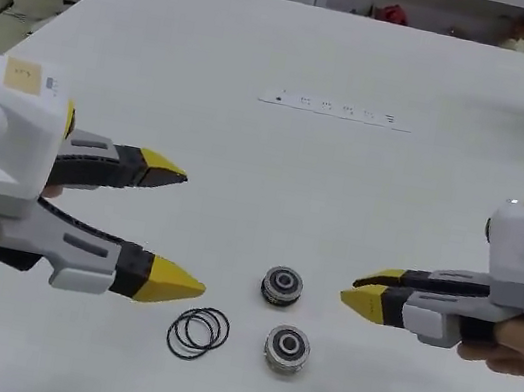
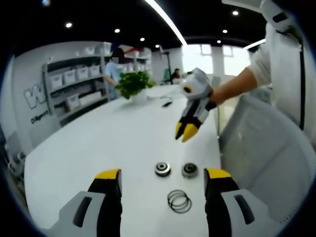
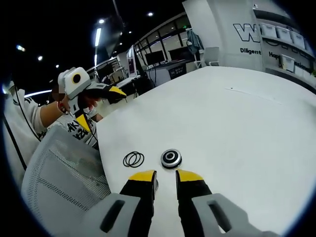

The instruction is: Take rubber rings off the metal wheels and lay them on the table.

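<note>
Wheels (image 1: 282, 286) on bench (image 1: 246, 173), loose rings (image 1: 197, 332) at 8 o'clock; left hand-held gripper (image 1: 192, 234) wide, right hand-held gripper (image 1: 356, 287) narrow (both empty). Advice: brace wheel, peel ring edge.

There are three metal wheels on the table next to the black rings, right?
Not quite: there are two metal wheels, not three. They sit on the table next to the black rings, as the head view shows.

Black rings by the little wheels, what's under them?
The black rings lie overlapped on the white table; bare tabletop shows through their middles. Where rings cross, the lower one is covered there, so their count is unclear.
</note>
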